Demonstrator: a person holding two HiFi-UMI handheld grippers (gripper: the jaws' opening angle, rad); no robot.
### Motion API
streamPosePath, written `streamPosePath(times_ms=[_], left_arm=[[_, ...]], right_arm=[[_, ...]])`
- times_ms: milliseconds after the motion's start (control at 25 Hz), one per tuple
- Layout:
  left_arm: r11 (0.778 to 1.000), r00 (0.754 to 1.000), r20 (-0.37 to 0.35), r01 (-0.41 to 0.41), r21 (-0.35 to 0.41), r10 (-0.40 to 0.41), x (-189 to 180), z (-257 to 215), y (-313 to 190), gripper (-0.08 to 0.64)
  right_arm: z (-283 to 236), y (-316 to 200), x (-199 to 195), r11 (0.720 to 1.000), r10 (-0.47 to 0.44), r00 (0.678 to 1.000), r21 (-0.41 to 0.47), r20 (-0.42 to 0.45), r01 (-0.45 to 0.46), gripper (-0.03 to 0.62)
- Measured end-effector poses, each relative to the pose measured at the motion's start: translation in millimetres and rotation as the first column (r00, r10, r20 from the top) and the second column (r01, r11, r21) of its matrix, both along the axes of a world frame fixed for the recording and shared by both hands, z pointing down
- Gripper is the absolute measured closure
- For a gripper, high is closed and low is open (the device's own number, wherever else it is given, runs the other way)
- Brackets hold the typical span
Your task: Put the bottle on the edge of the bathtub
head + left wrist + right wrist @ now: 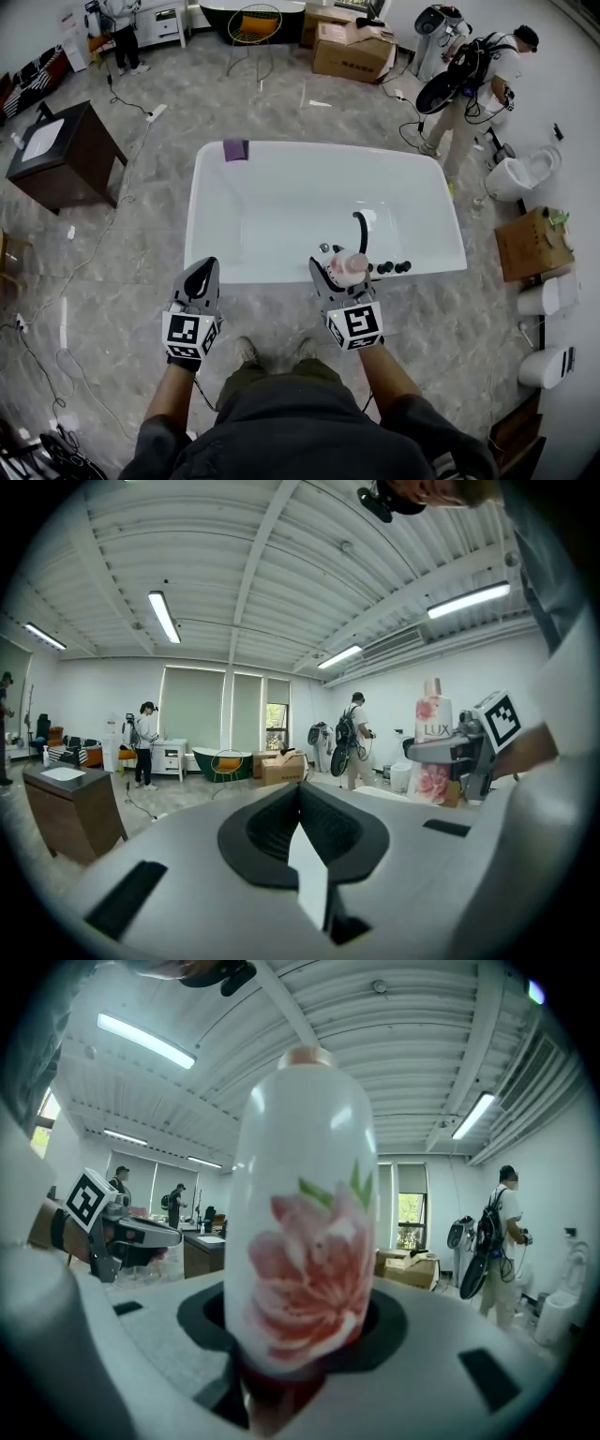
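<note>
Bright, even light from ceiling tubes [164, 616]; soft shadows; fisheye edges vignetted; nearby bottle [305, 1213] blurred.

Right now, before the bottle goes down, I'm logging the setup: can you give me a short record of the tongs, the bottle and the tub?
Right tongs: shut on white flower-print plastic bottle with pink cap, upright
Left tongs: shut, empty
Bottle position: appears over near rim of white bathtub, beside curved black faucet; contact unclear
Far rim: purple square object
Task state: bottle not yet released
</note>
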State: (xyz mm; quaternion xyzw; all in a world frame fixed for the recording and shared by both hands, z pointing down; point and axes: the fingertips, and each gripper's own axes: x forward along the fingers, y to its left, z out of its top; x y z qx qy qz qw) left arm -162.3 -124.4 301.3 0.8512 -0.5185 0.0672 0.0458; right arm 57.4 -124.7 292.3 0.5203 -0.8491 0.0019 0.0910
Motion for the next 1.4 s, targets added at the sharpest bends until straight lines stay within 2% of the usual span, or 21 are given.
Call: streamPosePath(times_ms=[400,960,1400], left_arm=[[1.0,1.0,0.025,0.014,-0.011,-0.013,13.9,38.3,-22.9,0.56],[0.999,0.999,0.039,-0.01,-0.033,0.012,25.2,125.6,-56.3,0.558],[0.999,0.999,0.041,-0.021,-0.048,0.023,32.3,204.0,-72.5,0.558]], right_arm=[[41.3,-23.2,12.0,0.999,-0.028,1.0,-0.019,0.002,0.028,0.382],[131.3,-64.8,3.2,0.997,-0.065,0.998,-0.029,-0.001,0.065,0.382],[204.1,-77.5,2.7,0.996,-0.085,0.996,-0.031,-0.002,0.085,0.382]])
